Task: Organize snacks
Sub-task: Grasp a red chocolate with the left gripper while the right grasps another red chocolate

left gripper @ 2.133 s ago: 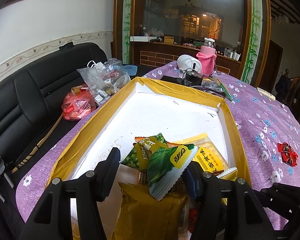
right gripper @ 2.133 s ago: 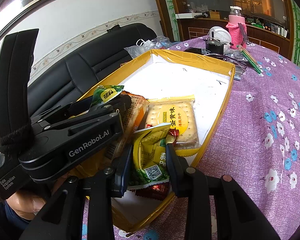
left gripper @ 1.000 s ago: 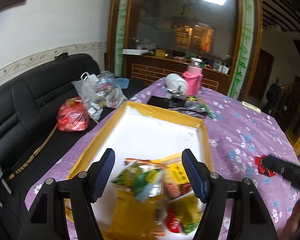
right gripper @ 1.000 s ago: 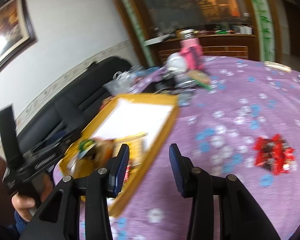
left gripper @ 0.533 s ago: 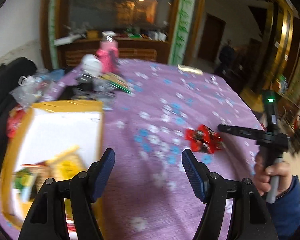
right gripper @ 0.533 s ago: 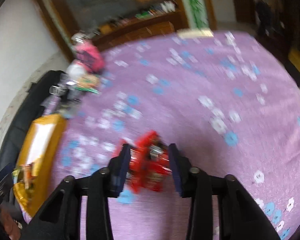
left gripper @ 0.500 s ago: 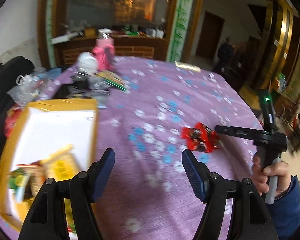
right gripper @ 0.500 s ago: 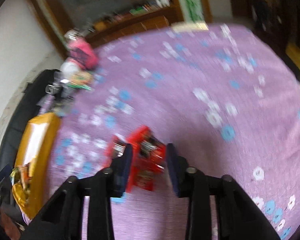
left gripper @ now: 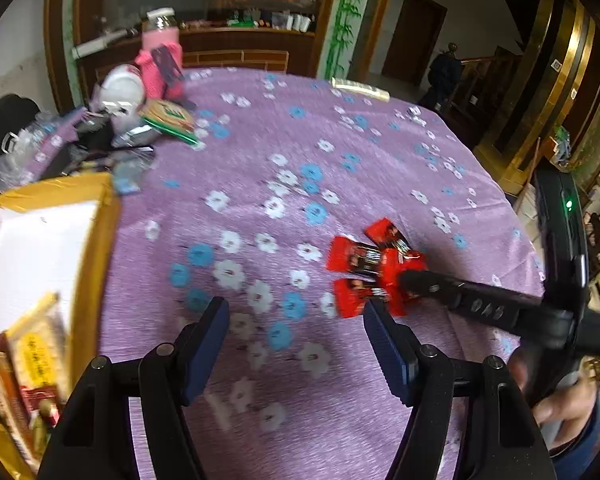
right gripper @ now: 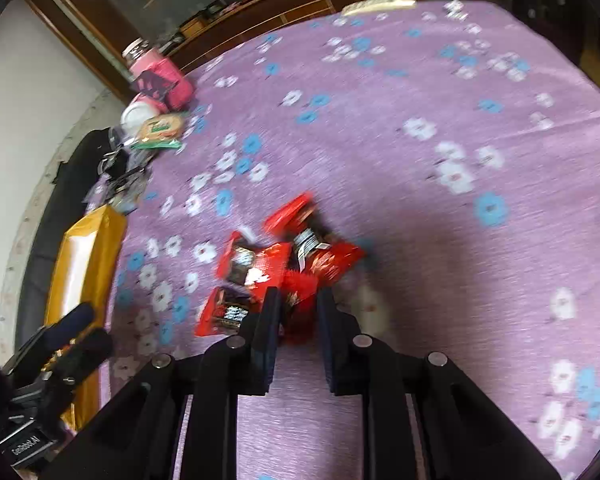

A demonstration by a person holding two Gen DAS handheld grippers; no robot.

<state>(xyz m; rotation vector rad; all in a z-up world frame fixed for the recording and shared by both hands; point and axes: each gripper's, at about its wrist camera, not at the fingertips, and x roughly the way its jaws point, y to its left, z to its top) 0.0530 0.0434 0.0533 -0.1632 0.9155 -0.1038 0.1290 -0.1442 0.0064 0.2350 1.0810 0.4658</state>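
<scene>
Right gripper point(right gripper: 298, 312), open above the purple flowered tabletop point(right gripper: 420, 184) a second ago, now clamps a red foil snack packet point(right gripper: 300, 300); left gripper point(left gripper: 296, 336) stays open.

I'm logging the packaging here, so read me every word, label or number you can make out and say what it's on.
"GenRobot.AI": on the left gripper's body, seen from the right wrist view, small and tilted.
Yellow cracker pack in the box: printed characters, too blurred to read.
Red snack packets: white labels and barcodes, too blurred to read.
Nothing else is legible.
</scene>
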